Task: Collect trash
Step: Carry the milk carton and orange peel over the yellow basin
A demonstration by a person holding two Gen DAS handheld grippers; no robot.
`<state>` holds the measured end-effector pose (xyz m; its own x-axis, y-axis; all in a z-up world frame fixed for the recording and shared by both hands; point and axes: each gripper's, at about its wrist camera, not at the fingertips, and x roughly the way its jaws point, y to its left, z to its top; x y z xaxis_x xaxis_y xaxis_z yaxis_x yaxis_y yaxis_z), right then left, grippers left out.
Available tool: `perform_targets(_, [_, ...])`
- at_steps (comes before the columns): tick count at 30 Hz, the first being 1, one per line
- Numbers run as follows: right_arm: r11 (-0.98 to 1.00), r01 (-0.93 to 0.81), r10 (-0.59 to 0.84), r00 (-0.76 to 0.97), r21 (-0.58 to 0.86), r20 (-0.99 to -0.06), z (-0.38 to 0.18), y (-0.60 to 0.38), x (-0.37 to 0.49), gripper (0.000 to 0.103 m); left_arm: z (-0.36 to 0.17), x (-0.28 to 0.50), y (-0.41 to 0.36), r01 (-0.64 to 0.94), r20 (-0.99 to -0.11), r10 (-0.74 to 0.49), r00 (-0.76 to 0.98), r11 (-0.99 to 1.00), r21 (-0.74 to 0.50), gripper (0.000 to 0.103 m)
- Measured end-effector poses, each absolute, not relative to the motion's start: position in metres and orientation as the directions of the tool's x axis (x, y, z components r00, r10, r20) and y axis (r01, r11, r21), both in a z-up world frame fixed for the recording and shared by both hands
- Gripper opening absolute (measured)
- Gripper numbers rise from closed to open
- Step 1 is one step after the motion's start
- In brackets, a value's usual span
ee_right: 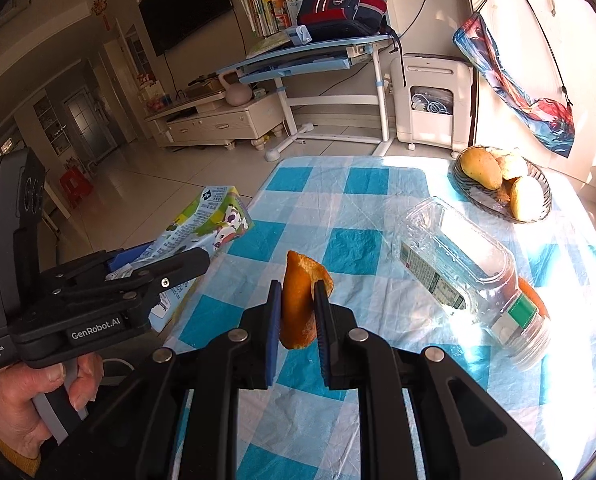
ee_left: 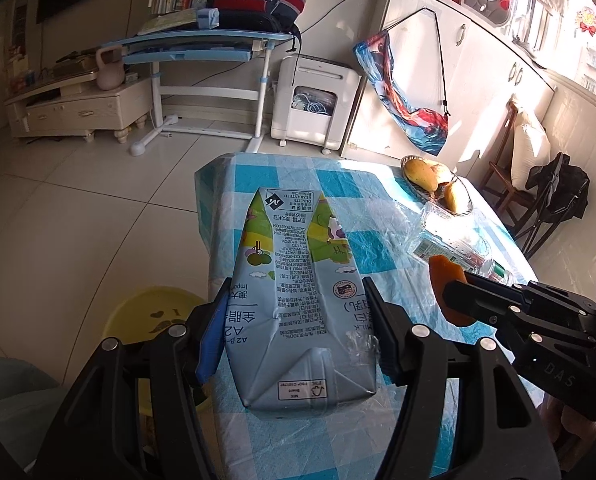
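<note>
My left gripper (ee_left: pixel 294 312) is shut on a pale blue milk carton (ee_left: pixel 294 280), held lengthwise above the near left part of the table. The same carton (ee_right: pixel 202 224) shows in the right wrist view, clamped in the left gripper (ee_right: pixel 170 268) off the table's left edge. My right gripper (ee_right: pixel 296 300) is shut on a piece of orange peel (ee_right: pixel 300 300), lifted above the checked cloth. In the left wrist view that peel (ee_left: pixel 450 292) sticks out of the right gripper (ee_left: pixel 454 296). An empty clear plastic bottle (ee_right: pixel 466 268) lies on its side on the table.
The table (ee_right: pixel 338 208) has a blue and white checked plastic cloth. A glass bowl (ee_right: pixel 502 188) of mangoes stands at its far right. A yellow bin (ee_left: pixel 154 320) sits on the floor left of the table. A hand (ee_right: pixel 30 392) grips the left tool's handle.
</note>
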<state>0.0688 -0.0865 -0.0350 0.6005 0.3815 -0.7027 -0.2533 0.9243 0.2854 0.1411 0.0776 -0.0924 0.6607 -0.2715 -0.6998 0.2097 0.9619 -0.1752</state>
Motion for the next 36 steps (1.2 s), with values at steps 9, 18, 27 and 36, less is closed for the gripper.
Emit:
perform_targets(9, [0.915, -0.28, 0.402, 0.609, 0.29, -0.683, -0.029, -0.063, 0.074, 0.017, -0.088, 0.141, 0.101, 0.162, -0.685, -0.233, 0.69, 0.972, -0.167, 0.059])
perform_targets(18, [0.905, -0.314, 0.423, 0.608, 0.287, -0.672, -0.025, -0.037, 0.078, 0.017, -0.082, 0.139, 0.128, 0.107, -0.671, -0.195, 0.716, 0.98, -0.171, 0.059])
perform_targets(27, [0.901, -0.323, 0.433, 0.603, 0.29, -0.67, -0.025, -0.019, 0.082, 0.017, -0.08, 0.139, 0.148, 0.068, -0.666, -0.17, 0.727, 0.982, -0.176, 0.059])
perform_targets(36, [0.893, -0.338, 0.448, 0.6, 0.298, -0.663, -0.023, -0.004, 0.085, 0.017, -0.08, 0.141, 0.16, 0.027, -0.669, -0.148, 0.728, 0.982, -0.187, 0.059])
